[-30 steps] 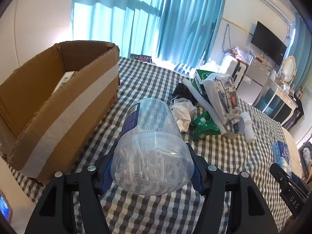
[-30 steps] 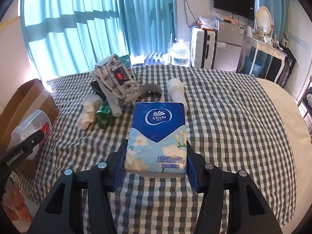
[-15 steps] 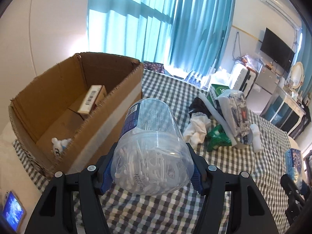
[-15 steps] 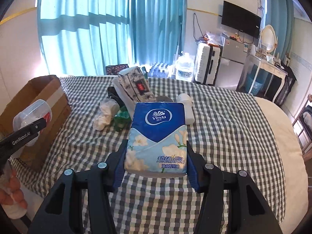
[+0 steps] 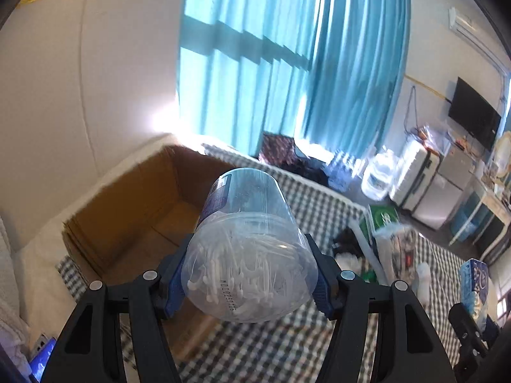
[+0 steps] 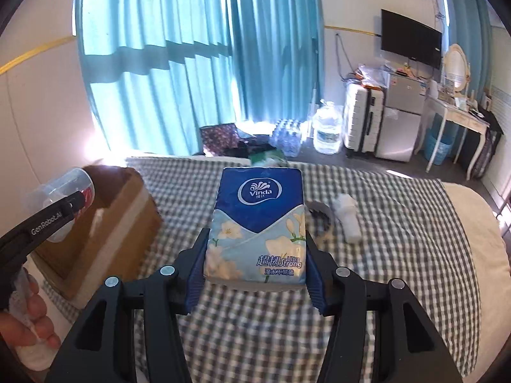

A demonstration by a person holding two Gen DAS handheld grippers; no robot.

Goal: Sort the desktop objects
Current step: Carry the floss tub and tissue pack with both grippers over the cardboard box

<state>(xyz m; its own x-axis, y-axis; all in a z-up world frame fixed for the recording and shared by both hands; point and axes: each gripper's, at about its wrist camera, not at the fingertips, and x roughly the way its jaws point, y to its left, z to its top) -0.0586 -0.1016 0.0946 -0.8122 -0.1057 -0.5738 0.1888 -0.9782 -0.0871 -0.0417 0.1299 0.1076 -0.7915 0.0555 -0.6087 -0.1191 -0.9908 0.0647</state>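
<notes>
Left gripper (image 5: pixel 249 282) clamped swab jar (image 5: pixel 247 249) above box (image 5: pixel 137 210); smooth wall, might slip, miss box. Right gripper (image 6: pixel 254 282) squeezed tissue pack (image 6: pixel 257 223); soft, could sag.

Both grippers are matte black plastic. The left gripper (image 5: pixel 249 279) has two forked arms with triangular cut-outs, four round silver screws and ribbed blue pads (image 5: pixel 174 282). The right gripper (image 6: pixel 254 269) is built the same way. From the right wrist view, white "GenRobot.AI" lettering runs along the left tool's side, above a bare-skinned left hand (image 6: pixel 24 328).
</notes>
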